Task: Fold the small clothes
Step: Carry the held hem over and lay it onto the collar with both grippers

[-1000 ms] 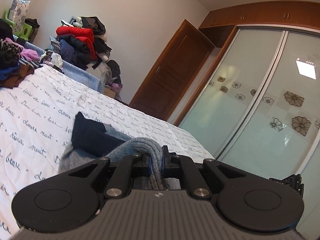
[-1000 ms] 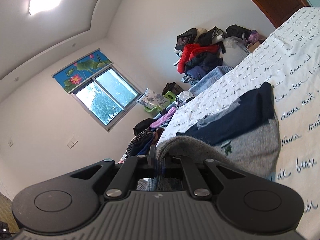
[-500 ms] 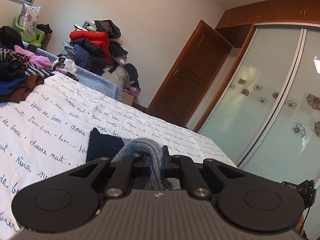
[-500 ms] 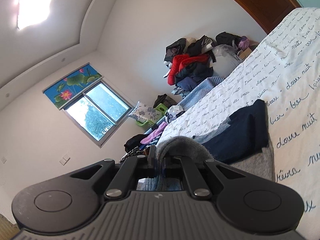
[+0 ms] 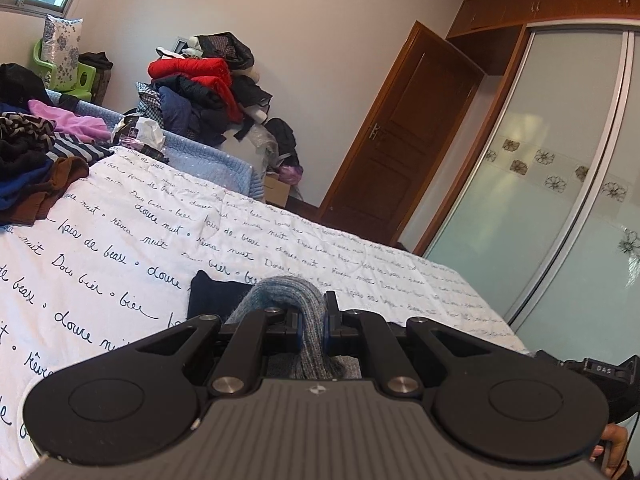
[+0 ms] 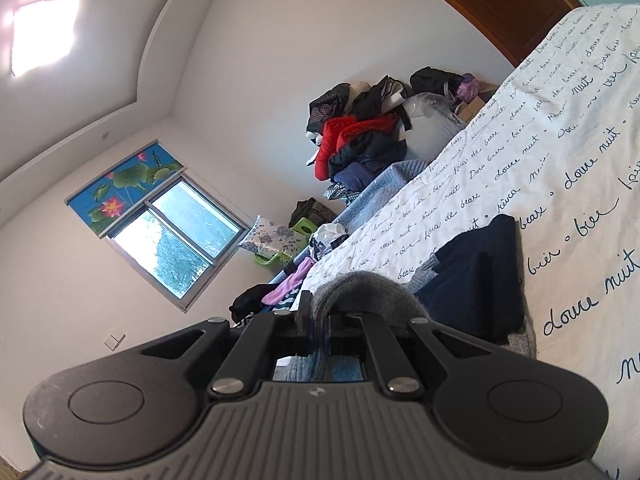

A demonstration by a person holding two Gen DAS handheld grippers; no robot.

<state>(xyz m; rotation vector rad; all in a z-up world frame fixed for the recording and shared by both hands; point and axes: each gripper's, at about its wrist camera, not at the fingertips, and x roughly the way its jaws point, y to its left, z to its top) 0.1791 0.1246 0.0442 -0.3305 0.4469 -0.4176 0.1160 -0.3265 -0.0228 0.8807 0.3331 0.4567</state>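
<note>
My left gripper (image 5: 312, 322) is clamped on a fold of the grey knit sweater (image 5: 292, 292), the wool bunched up and arching over the narrow gap between the jaws. My right gripper (image 6: 318, 326) is pinching another grey fold of the same sweater (image 6: 368, 292), which humps over its fingers too. The rest of the garment lies on the bed (image 5: 120, 240), on the white cover printed with handwriting; I see its dark navy part (image 6: 480, 280) spread flat just past my right gripper, with grey edge showing beneath it. In the left view that navy part (image 5: 212, 292) sits just behind the held fold. At the far edge of the bed a heap of clothes (image 5: 36, 152) rests, and beyond it a taller pile with a red jacket (image 5: 192, 72) stands against the wall, near the wooden door (image 5: 400, 140)
</note>
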